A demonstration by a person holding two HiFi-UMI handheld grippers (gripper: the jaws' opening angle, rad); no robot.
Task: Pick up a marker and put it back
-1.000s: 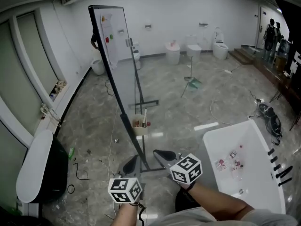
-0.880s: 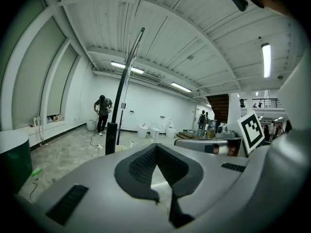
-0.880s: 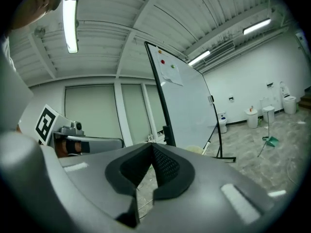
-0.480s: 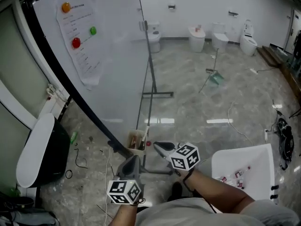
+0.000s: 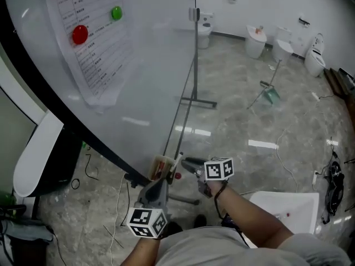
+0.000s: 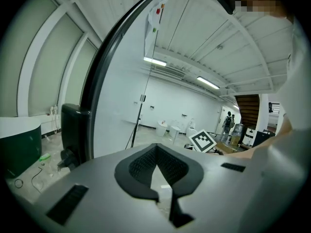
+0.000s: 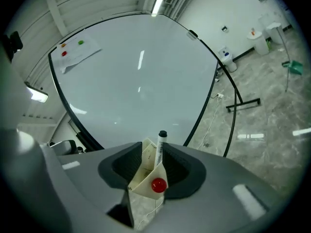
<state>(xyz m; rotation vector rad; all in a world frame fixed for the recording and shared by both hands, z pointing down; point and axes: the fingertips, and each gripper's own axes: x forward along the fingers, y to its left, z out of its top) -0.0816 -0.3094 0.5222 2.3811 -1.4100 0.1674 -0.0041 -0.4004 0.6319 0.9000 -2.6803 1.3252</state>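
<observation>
Grey stone floor [image 5: 244, 121] spreads under a big whiteboard [image 5: 161, 82]. Right tongs [image 7: 148, 155] have just been opening and now stand wide apart. Their own view shows a paper pocket [image 7: 142, 178] in the gap. A marker [image 7: 159, 148] stands in it, black cap up, and a red knob [image 7: 158, 185] sits on the front. Whether the pads touch the pocket cannot be told. Left tongs [image 6: 155, 147] are pressed together with nothing in them. Their view shows the board's dark edge and the other tool's cube [image 6: 203, 141] at 3 o'clock. Only the head view shows both tools, with the left tongs at 7 o'clock from the pocket. At 11 o'clock a sheet [image 5: 102, 54] hangs on the board under a red magnet [image 5: 80, 34] and a green magnet [image 5: 116, 13]. Its print is too small to read.
</observation>
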